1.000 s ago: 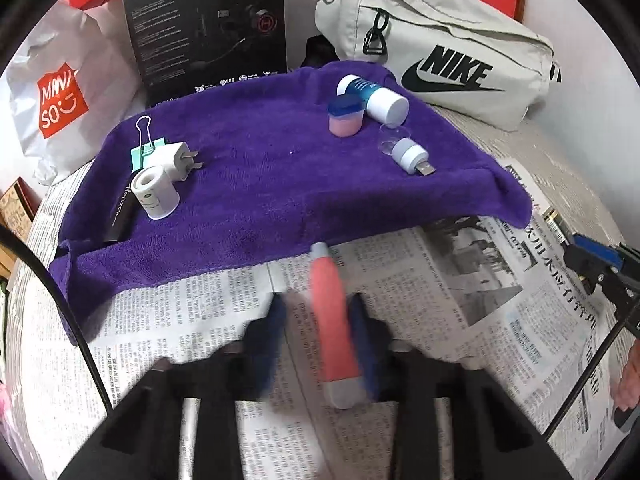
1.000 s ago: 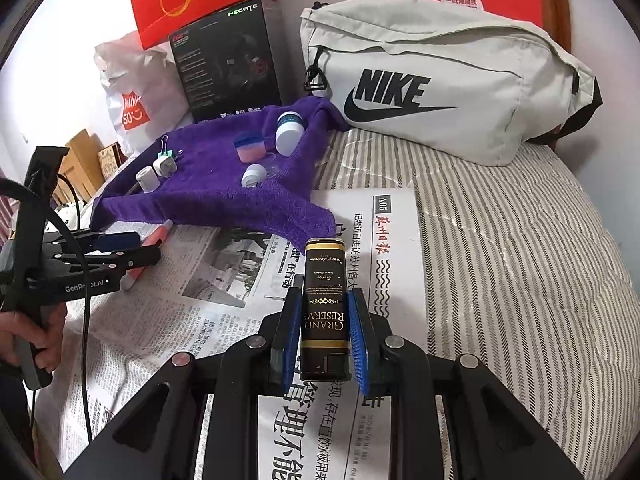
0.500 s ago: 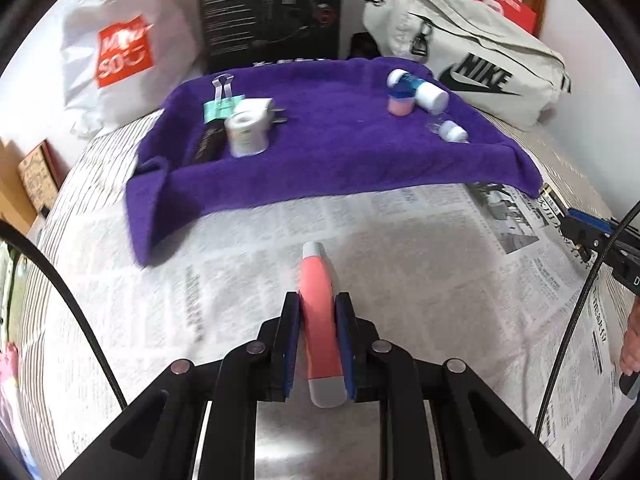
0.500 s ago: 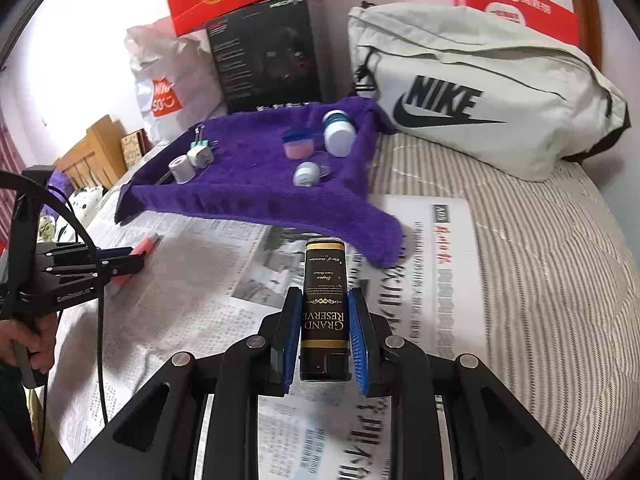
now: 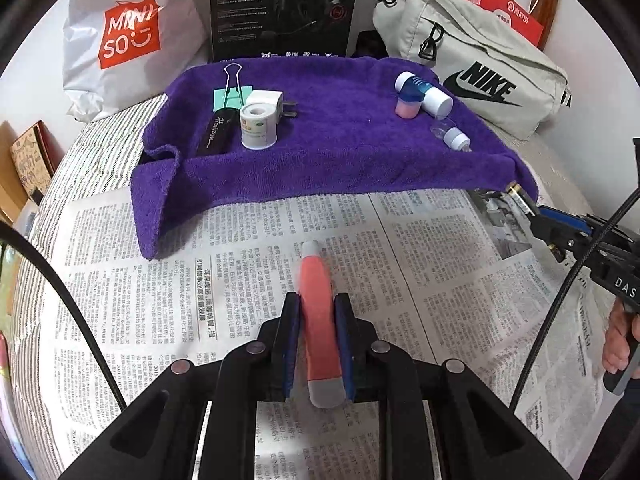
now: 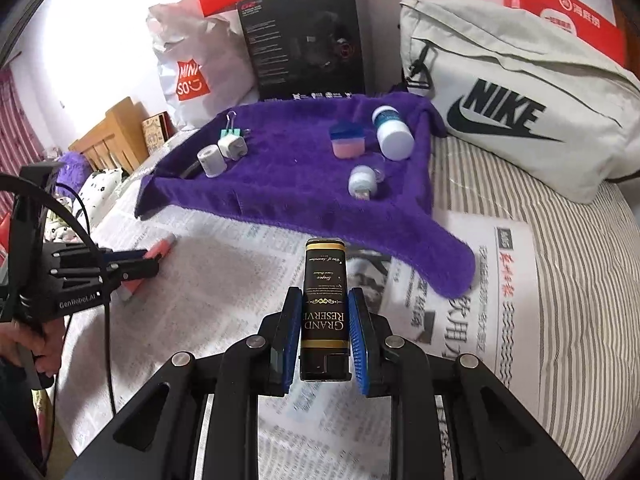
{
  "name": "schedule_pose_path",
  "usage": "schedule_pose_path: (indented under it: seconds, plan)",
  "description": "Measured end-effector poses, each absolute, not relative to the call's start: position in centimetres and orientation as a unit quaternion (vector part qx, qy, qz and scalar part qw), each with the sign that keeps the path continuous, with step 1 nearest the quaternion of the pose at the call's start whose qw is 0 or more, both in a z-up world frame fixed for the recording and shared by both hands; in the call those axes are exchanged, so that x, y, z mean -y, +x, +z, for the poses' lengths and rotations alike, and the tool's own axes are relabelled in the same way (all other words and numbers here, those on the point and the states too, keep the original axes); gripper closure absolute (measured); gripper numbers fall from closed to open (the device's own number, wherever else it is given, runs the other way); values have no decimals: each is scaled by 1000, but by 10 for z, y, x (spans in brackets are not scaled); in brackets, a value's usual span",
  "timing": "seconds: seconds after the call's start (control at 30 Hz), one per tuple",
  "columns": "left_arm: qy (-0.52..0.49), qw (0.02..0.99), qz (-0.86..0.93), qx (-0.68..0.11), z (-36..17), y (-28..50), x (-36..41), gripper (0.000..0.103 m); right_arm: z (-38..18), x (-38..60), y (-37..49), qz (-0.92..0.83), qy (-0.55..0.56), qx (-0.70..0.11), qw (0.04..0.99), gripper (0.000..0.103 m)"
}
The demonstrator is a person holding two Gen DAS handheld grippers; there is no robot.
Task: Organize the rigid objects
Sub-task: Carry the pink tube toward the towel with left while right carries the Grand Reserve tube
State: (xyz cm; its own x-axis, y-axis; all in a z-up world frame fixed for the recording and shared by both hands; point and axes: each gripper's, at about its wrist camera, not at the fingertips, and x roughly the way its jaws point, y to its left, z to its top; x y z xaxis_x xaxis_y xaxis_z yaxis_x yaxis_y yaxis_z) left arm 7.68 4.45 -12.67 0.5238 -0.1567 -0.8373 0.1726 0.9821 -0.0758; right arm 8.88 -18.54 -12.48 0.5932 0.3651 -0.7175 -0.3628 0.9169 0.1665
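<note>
Left gripper (image 5: 316, 344) is clamped tight on the pink tube (image 5: 320, 320), blue pads (image 5: 289, 344) pressed flat against both its sides, grey cap end poking out toward the camera. The tube sits over the newspaper (image 5: 240, 280), nose aimed at twelve o'clock toward the purple towel (image 5: 320, 152).

Over on the right, the right gripper (image 6: 325, 332) is squeezed onto the black bottle (image 6: 323, 304), gold "Grand Reserve" lettering upside down between the pads, the bottle's far end pointing at twelve o'clock at the towel's drooping corner.

On the towel in the left view: at eleven o'clock a white roll (image 5: 258, 126) stands upright, touching a white plug (image 5: 266, 100), with a teal binder clip (image 5: 232, 94) just behind and a black pen (image 5: 214, 130) lying beside. At one o'clock, a pink pot (image 5: 408, 106) with a blue lid touches a lying white-capped bottle (image 5: 426, 92); a small clear vial (image 5: 450, 134) lies nearer the edge.

Behind the towel sits a Nike bag (image 5: 480, 64).
</note>
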Motion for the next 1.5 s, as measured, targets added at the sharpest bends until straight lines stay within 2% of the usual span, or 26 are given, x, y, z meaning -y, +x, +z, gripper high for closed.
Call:
schedule_pose_path:
  seconds: [0.77, 1.0, 1.23, 1.33, 1.4, 1.5]
  plan:
    - [-46, 873, -121, -470, -99, 106, -74, 86, -107, 150, 127, 239, -14, -423, 874, 80]
    - [-8, 857, -101, -506, -129, 125, -60, 86, -110, 150, 128, 236, -15, -430, 872, 80]
    - [30, 857, -83, -507, -131, 119, -52, 86, -111, 158, 127, 227, -12, -432, 873, 80]
    - [57, 859, -68, -504, -131, 114, -48, 76, -112, 159, 126, 226, -11, -432, 873, 80]
    - [63, 862, -67, -498, -132, 112, -47, 76, -114, 159, 126, 227, -11, -433, 872, 80]
    - [42, 862, -75, -500, -131, 114, -51, 87, -117, 157, 125, 230, -11, -436, 870, 80]
